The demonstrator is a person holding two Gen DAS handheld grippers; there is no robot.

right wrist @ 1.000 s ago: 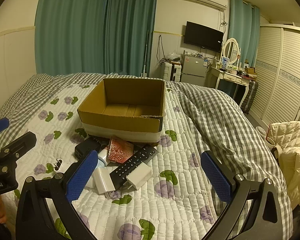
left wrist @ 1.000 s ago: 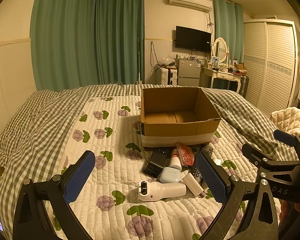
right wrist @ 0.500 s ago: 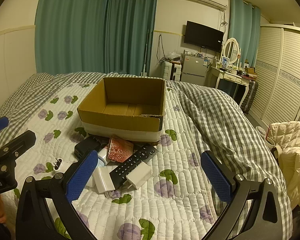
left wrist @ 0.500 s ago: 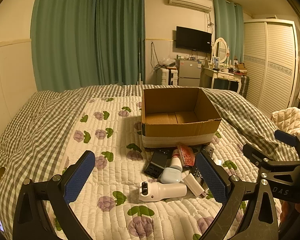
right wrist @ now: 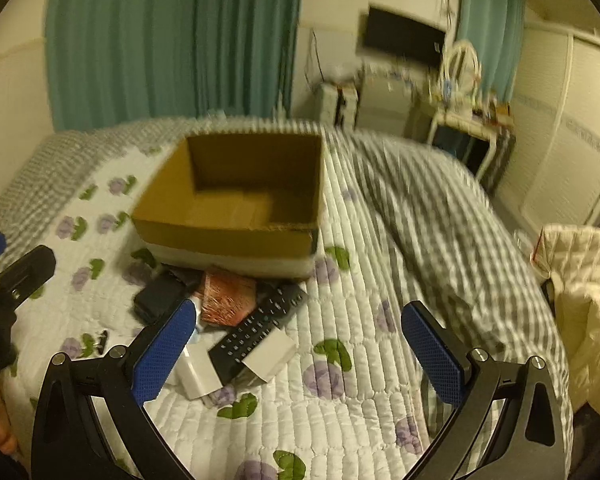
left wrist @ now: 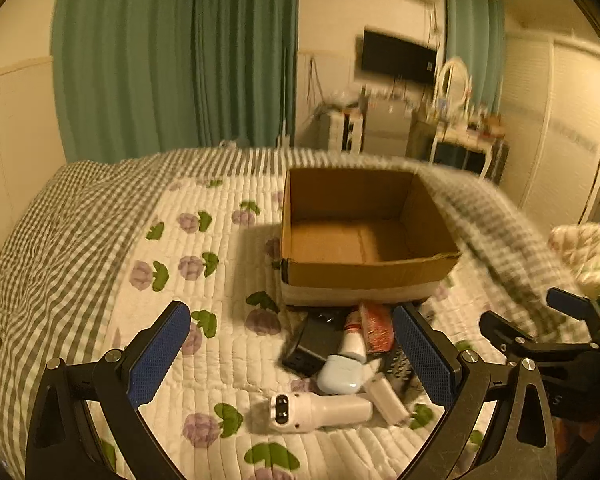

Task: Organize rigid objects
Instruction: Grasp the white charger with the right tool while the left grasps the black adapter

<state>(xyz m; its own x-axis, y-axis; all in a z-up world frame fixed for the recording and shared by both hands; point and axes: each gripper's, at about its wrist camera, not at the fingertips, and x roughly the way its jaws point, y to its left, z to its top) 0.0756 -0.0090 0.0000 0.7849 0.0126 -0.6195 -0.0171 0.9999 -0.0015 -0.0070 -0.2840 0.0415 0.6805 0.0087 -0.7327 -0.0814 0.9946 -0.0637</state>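
Both the left gripper [left wrist: 292,354] and right gripper [right wrist: 298,350] gape empty at lower frame, below the open brown cardboard box [left wrist: 364,236] at centre.

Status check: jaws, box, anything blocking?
Left gripper and right gripper open, empty. Cardboard box empty. Gadget pile unsorted on quilt. Nothing blocking.

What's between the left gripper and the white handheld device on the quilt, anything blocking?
Nothing visible. The left gripper is open above the quilt, and the white handheld device lies in the open at the pile's near edge. The blue earbud case and white charger sit just behind it.
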